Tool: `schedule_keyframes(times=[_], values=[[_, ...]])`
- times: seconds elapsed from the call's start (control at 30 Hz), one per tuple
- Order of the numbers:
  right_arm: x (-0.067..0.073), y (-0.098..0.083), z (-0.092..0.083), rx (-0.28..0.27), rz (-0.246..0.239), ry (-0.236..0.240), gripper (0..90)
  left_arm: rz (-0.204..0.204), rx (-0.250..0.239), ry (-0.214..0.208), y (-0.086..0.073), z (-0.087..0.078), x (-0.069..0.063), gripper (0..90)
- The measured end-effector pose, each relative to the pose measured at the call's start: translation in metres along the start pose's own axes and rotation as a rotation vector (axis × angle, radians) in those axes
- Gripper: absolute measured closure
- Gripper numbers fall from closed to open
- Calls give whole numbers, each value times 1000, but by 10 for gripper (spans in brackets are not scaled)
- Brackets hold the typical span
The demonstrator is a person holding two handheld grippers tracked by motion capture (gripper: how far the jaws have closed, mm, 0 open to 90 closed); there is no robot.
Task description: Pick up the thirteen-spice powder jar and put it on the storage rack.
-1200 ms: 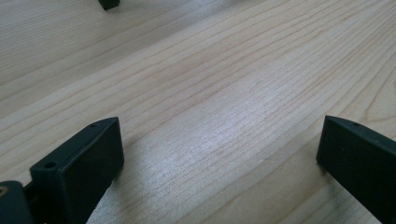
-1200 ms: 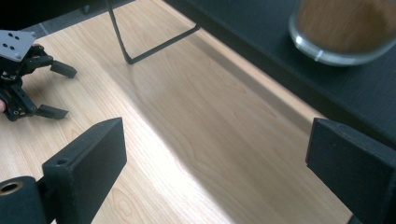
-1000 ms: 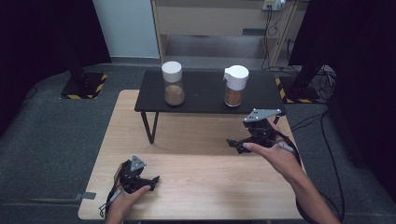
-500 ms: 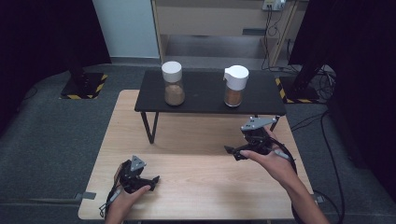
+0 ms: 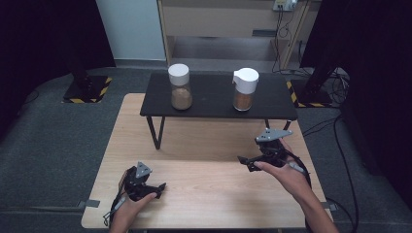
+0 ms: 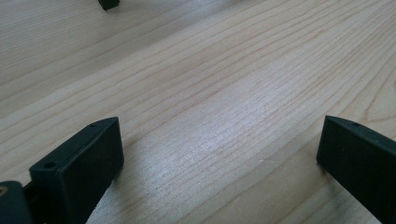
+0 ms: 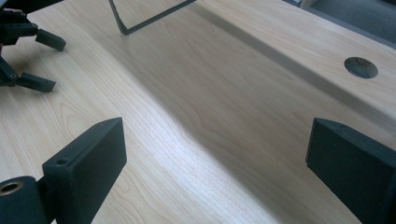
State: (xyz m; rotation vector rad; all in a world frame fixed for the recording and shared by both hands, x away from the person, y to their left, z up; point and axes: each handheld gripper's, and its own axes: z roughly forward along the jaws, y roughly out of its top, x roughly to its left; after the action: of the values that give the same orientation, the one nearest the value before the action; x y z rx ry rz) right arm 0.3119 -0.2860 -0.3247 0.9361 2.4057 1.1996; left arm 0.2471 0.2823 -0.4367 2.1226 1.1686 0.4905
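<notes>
My left gripper [image 5: 159,188] rests low over the front left of the wooden table [image 5: 209,194], held by a hand. In the left gripper view its jaws [image 6: 219,154] stand wide apart over bare wood, open with nothing between them. My right gripper [image 5: 244,163] hovers just above the right half of the table, pointing left, a grey plate on top. Its jaws [image 7: 215,158] are also spread wide and hold nothing. The left gripper [image 7: 23,46] appears at the top left of the right gripper view.
A low black bench [image 5: 218,99] stands across the table's far half. On it are two jars of brown powder with white lids, one at the left [image 5: 180,87], one at the right [image 5: 244,89]. A bench leg [image 7: 140,21] and a round hole [image 7: 359,66] lie ahead of the right gripper.
My right gripper has sunk toward the tabletop and come a little closer to the person. The left gripper has stayed where it was.
</notes>
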Motion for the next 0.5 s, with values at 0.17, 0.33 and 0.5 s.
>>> schedule_keyframes(times=[0.17, 0.33, 0.5], values=[[0, -6, 0, -12, 7, -2, 59, 0, 0, 0, 0, 0, 0, 0], [1, -13, -1, -18, 14, -3, 59, 0, 0, 0, 0, 0, 0, 0], [2, -20, -1, -18, 22, -3, 59, 0, 0, 0, 0, 0, 0, 0]])
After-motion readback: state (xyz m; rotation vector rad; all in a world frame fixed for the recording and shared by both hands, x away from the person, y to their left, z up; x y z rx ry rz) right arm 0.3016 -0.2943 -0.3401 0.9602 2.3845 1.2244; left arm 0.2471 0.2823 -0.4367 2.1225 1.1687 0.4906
